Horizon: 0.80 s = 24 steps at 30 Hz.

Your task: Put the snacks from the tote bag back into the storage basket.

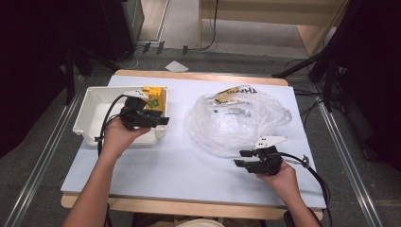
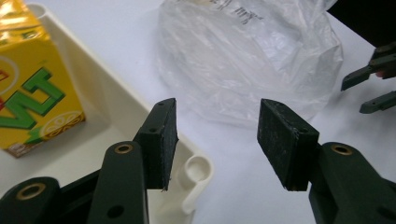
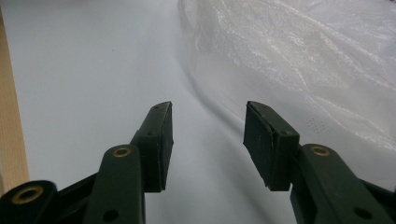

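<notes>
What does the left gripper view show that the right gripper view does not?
The left gripper view alone has the yellow drink carton lying in the white bin, and the right gripper farther off, open. The right gripper view alone has the wooden table edge at its left. Both share the crumpled clear plastic bag on the pale table cover, with each view's own jaws spread and empty; the left gripper hangs over the bin's corner.

a yellow drink carton stands in the white bin's far right corner, beside a crumpled clear plastic bag.
</notes>
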Each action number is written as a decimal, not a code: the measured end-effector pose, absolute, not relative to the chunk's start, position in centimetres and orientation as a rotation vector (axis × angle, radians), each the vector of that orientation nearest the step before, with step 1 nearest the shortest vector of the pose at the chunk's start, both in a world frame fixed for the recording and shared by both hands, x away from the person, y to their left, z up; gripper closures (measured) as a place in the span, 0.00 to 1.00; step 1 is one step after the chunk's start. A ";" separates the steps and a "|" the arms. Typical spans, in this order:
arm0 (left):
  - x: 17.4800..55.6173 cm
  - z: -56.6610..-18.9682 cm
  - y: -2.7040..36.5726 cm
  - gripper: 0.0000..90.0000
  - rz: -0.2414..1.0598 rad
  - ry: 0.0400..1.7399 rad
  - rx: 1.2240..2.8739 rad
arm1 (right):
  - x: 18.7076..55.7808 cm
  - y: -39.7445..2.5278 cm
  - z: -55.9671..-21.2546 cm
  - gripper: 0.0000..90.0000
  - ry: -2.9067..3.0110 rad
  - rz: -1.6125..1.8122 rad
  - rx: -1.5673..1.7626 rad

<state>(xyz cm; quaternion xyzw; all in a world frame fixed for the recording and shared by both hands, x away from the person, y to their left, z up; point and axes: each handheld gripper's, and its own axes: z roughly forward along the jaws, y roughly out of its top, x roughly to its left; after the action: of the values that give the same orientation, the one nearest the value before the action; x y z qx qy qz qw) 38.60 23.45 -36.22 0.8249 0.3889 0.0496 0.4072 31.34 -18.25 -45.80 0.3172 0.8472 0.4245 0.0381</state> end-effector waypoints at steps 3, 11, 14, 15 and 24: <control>38.2 -36.2 22.6 0.52 0.113 0.965 2.086 | 31.4 -18.2 -45.8 0.59 2.595 1.312 0.979; 37.5 -36.5 21.0 0.51 0.071 0.951 2.093 | 31.6 -18.3 -45.8 0.59 2.589 1.317 0.977; 37.2 -36.6 20.5 0.51 0.092 0.950 2.075 | 31.5 -18.3 -45.7 0.59 2.587 1.313 0.982; 37.2 -36.6 20.4 0.51 0.090 0.949 2.075 | 31.5 -18.3 -45.7 0.59 2.587 1.312 0.981; 36.2 -37.2 18.2 0.50 0.095 0.897 2.093 | 31.5 -18.3 -45.7 0.59 2.590 1.304 0.976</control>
<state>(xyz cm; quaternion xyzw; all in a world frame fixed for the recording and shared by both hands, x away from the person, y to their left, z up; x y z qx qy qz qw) 36.24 18.18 -37.25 0.8342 0.3577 0.0378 0.4181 31.54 -18.31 -45.75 0.3186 0.8458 0.4259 0.0410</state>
